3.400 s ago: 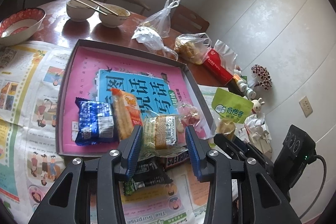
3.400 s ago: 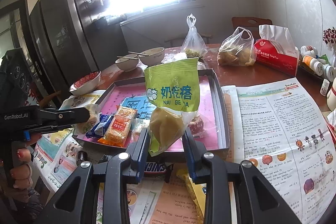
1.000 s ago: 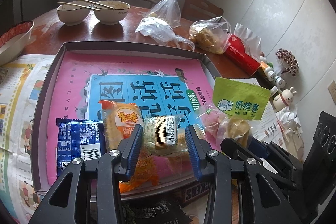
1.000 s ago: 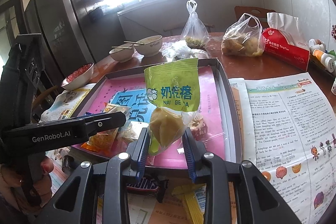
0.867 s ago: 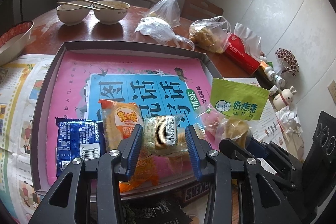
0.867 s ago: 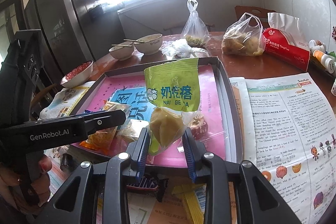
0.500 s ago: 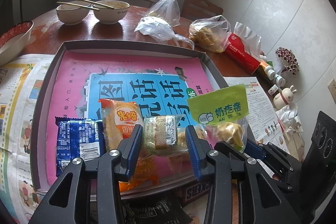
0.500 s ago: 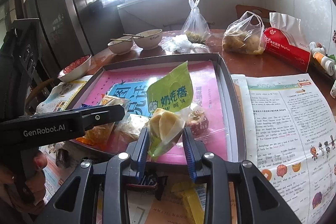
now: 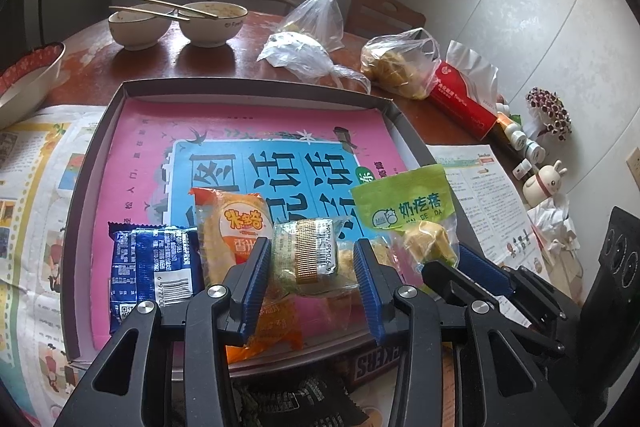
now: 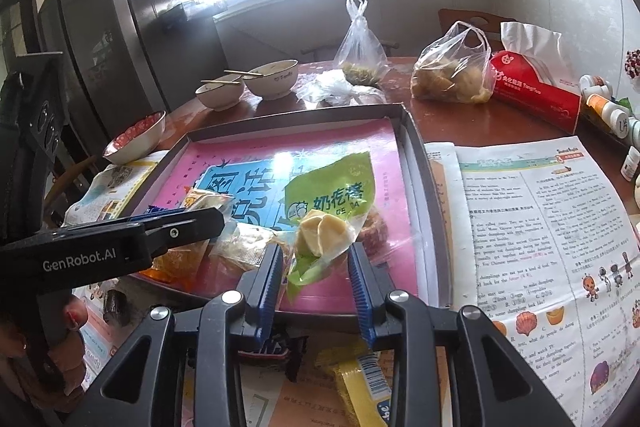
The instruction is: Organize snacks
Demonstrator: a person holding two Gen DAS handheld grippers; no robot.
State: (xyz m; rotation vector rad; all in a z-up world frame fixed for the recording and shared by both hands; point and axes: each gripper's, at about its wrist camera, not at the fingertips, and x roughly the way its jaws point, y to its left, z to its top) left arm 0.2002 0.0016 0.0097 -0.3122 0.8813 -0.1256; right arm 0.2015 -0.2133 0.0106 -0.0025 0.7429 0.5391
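Note:
A shallow grey tray [image 9: 96, 131] lined with a pink and blue book cover holds a blue wrapped snack [image 9: 154, 263] and an orange packet [image 9: 236, 223]. My left gripper [image 9: 308, 263] is shut on a clear-wrapped biscuit pack [image 9: 308, 259] just above the tray's near edge. My right gripper [image 10: 314, 267] is shut on the lower end of a green milk-snack bag [image 10: 328, 211], which leans left and away over the tray [image 10: 416, 163]; the bag also shows in the left wrist view [image 9: 408, 211]. A red-wrapped sweet [image 10: 376, 227] lies in the tray behind it.
A Snickers bar [image 9: 376, 363] and a dark packet [image 9: 304, 403] lie on newspaper in front of the tray; a yellow packet [image 10: 360, 375] lies there too. Bowls with chopsticks [image 9: 176, 23], plastic bags [image 9: 396, 63], a red tissue pack [image 10: 536, 87] and small bottles [image 9: 520, 139] stand behind and right.
The right gripper has lowered the green bag toward the tray and tipped it left; it stood upright a second ago. The left gripper holds the biscuit pack steady after moving forward over the tray.

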